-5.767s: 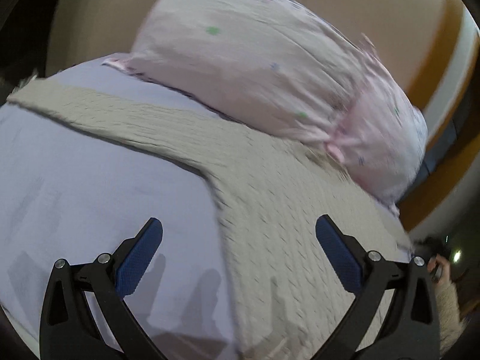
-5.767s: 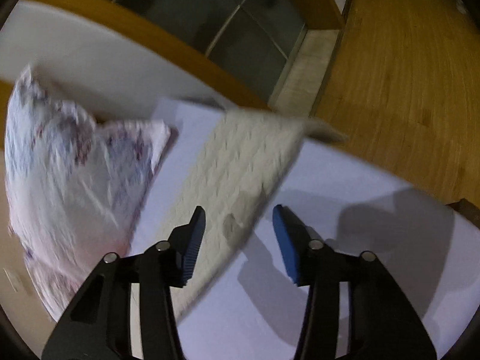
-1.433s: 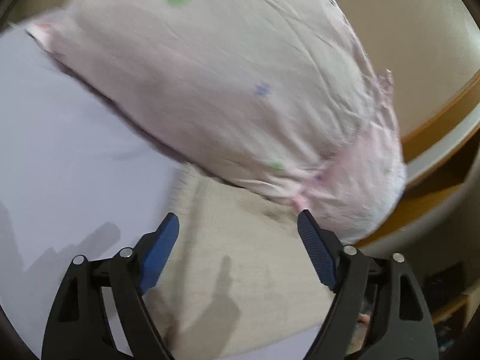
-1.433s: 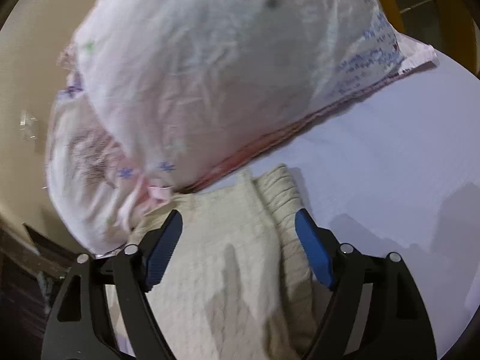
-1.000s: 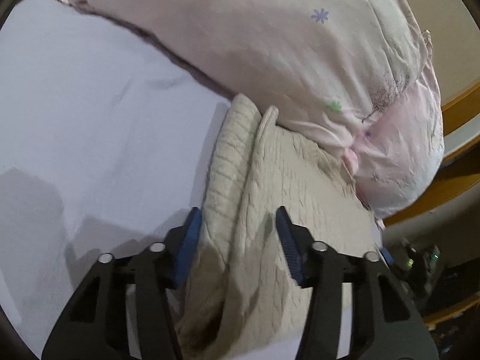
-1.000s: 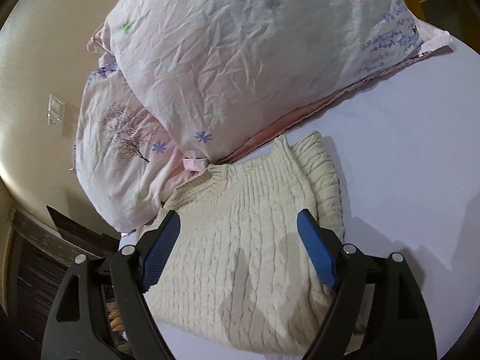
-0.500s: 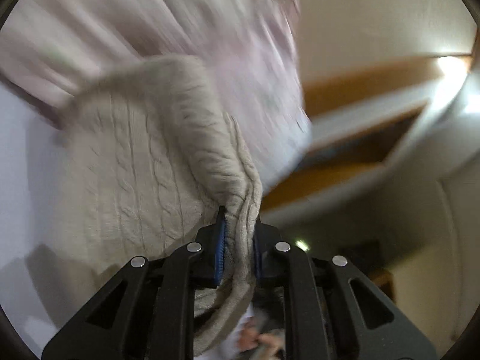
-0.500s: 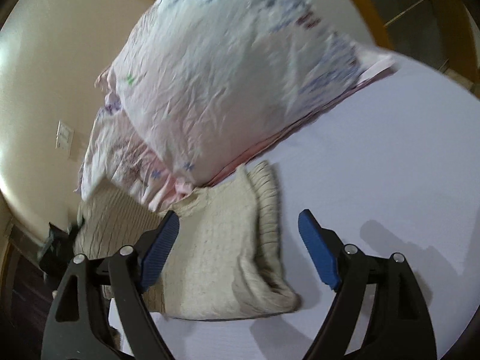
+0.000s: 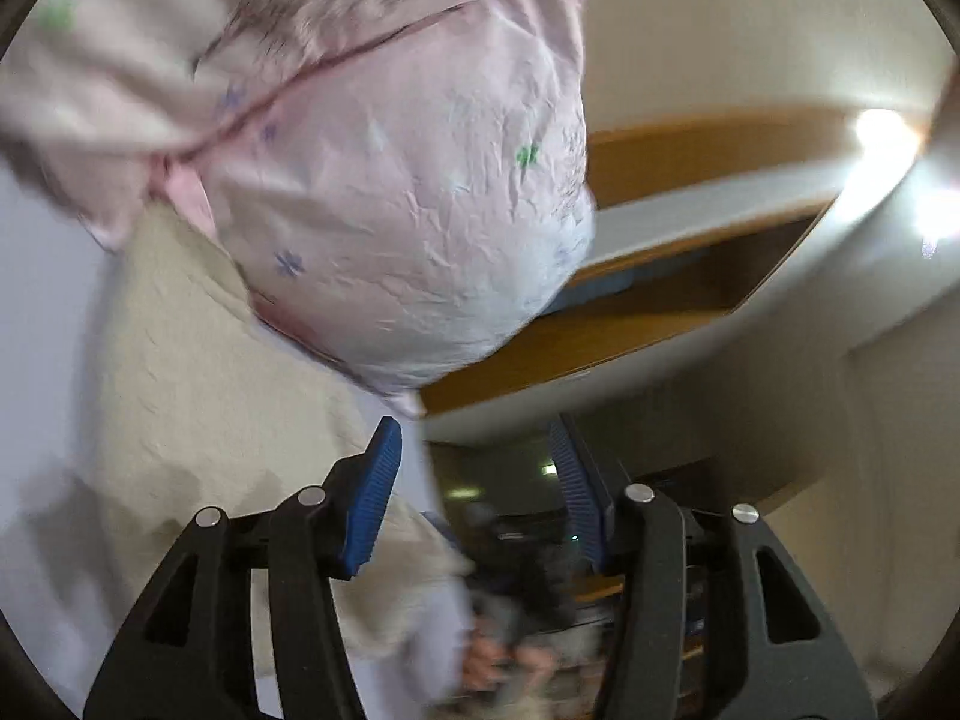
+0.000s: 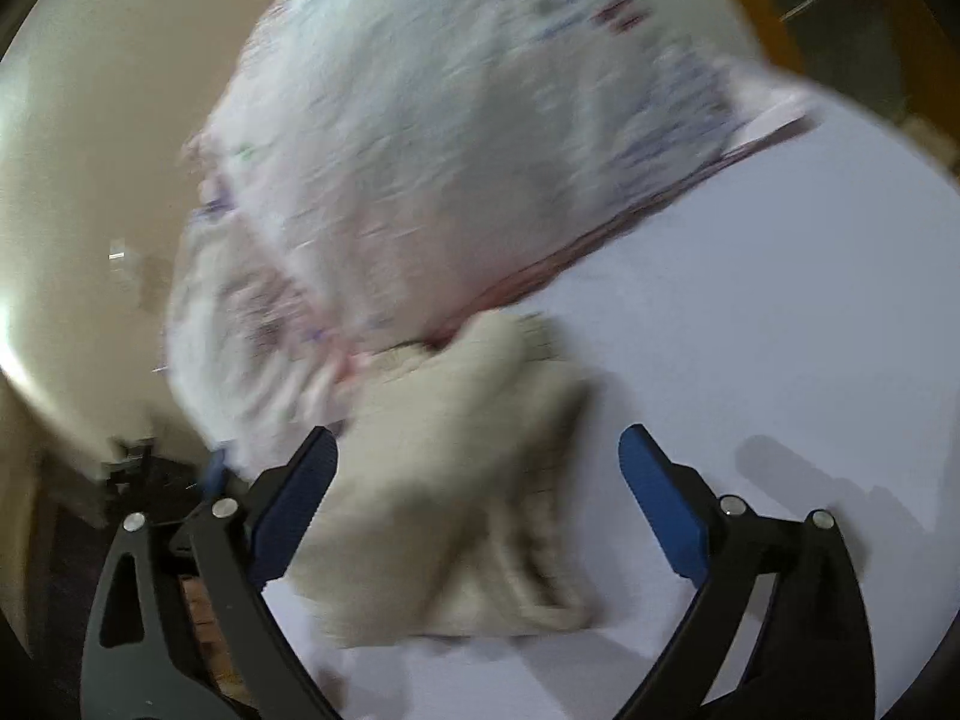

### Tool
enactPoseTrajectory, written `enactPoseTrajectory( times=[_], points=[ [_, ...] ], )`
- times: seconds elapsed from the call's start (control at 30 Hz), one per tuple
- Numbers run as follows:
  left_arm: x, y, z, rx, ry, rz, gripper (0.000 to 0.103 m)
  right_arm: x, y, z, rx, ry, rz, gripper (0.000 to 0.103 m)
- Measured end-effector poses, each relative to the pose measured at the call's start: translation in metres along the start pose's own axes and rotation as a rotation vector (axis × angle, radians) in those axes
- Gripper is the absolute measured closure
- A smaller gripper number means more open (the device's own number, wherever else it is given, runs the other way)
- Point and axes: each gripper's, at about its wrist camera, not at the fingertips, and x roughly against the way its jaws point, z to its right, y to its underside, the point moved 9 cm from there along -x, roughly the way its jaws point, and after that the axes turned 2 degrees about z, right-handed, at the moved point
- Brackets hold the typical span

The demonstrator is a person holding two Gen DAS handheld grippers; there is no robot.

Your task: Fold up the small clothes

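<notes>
A cream cable-knit sweater [image 10: 456,480] lies folded in a thick bundle on the pale lilac bed sheet [image 10: 780,330], up against the pink pillows. My right gripper [image 10: 480,498] is open and empty, its jaws on either side of the bundle, just above it. In the left wrist view the sweater [image 9: 198,396] lies flat at the lower left. My left gripper [image 9: 474,492] is open and empty, at the sweater's right edge by the side of the bed.
Two pink floral pillows [image 10: 450,150] are stacked against the beige headboard; one also shows in the left wrist view [image 9: 384,180]. A wooden bed frame [image 9: 690,300] and dark clutter on the floor [image 9: 540,600] lie past the mattress edge.
My left gripper has let go of the sweater fold it was pinching and now stands open. The sweater has dropped into a more compact bundle. The right gripper has shifted slightly closer.
</notes>
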Motion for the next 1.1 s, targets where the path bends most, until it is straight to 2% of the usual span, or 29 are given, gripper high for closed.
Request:
enactPoseTrajectory(
  times=[0.03, 0.1, 0.17, 0.23, 0.33, 0.4, 0.43, 0.47, 0.53, 0.57, 0.6, 0.63, 0.67, 0.7, 0.73, 0.77, 0.8, 0.9, 0.97, 1.1],
  points=[
    [0.001, 0.001, -0.004, -0.027, -0.057, -0.003, 0.051, -0.002, 0.004, -0.005, 0.004, -0.017, -0.015, 0.008],
    [0.007, 0.008, -0.015, -0.08, -0.187, -0.014, 0.05, -0.007, 0.011, -0.002, 0.004, 0.041, -0.053, 0.008],
    [0.011, 0.011, -0.034, -0.11, -0.277, -0.022, 0.045, -0.012, 0.013, 0.008, -0.036, 0.082, -0.089, 0.011],
    [0.022, 0.018, -0.058, -0.111, -0.34, -0.047, 0.043, -0.021, 0.011, 0.017, -0.088, 0.093, -0.121, 0.013],
    [0.023, 0.027, -0.084, -0.096, -0.406, -0.066, 0.042, -0.044, 0.01, 0.019, -0.121, 0.065, -0.191, 0.015],
    [0.025, 0.029, -0.092, -0.093, -0.421, -0.064, 0.039, -0.063, 0.012, 0.018, -0.09, 0.084, -0.242, 0.039],
    [0.024, 0.029, -0.095, -0.09, -0.427, -0.062, 0.037, -0.075, 0.012, 0.018, -0.057, 0.11, -0.268, 0.085],
    [0.02, 0.029, -0.096, -0.085, -0.426, -0.059, 0.037, -0.078, 0.008, 0.013, -0.025, 0.124, -0.256, 0.085],
    [0.016, 0.027, -0.095, -0.087, -0.417, -0.053, 0.035, -0.065, -0.018, -0.006, 0.089, 0.136, -0.118, 0.087],
    [0.015, 0.026, -0.094, -0.095, -0.414, -0.045, 0.033, -0.057, -0.032, -0.011, 0.121, 0.145, -0.038, 0.087],
    [0.012, 0.025, -0.093, -0.103, -0.417, -0.039, 0.032, -0.053, -0.041, -0.009, 0.132, 0.179, 0.0, 0.086],
    [0.008, 0.023, -0.092, -0.109, -0.423, -0.034, 0.031, -0.055, -0.041, -0.002, 0.121, 0.216, -0.021, 0.073],
    [0.005, 0.024, -0.094, -0.112, -0.427, -0.036, 0.031, -0.058, -0.037, 0.008, 0.097, 0.256, -0.062, 0.054],
    [0.002, 0.027, -0.095, -0.11, -0.427, -0.047, 0.031, -0.057, -0.031, 0.018, 0.053, 0.264, -0.097, 0.044],
    [-0.001, 0.03, -0.096, -0.11, -0.419, -0.061, 0.03, -0.055, -0.028, 0.021, 0.023, 0.244, -0.104, 0.028],
    [-0.004, 0.032, -0.097, -0.114, -0.415, -0.071, 0.03, -0.053, -0.025, 0.023, 0.002, 0.217, -0.109, 0.021],
    [-0.009, 0.034, -0.098, -0.122, -0.42, -0.078, 0.029, -0.052, -0.019, 0.025, -0.022, 0.18, -0.137, 0.019],
    [-0.022, 0.04, -0.105, -0.135, -0.457, -0.102, 0.028, -0.06, -0.004, 0.033, -0.077, 0.158, -0.226, 0.019],
    [-0.026, 0.044, -0.105, -0.17, -0.49, -0.096, 0.025, -0.064, 0.001, 0.035, -0.075, 0.185, -0.246, 0.019],
    [-0.035, 0.056, -0.104, -0.237, -0.538, -0.106, 0.02, -0.073, 0.014, 0.033, -0.101, 0.153, -0.287, 0.02]
  ],
)
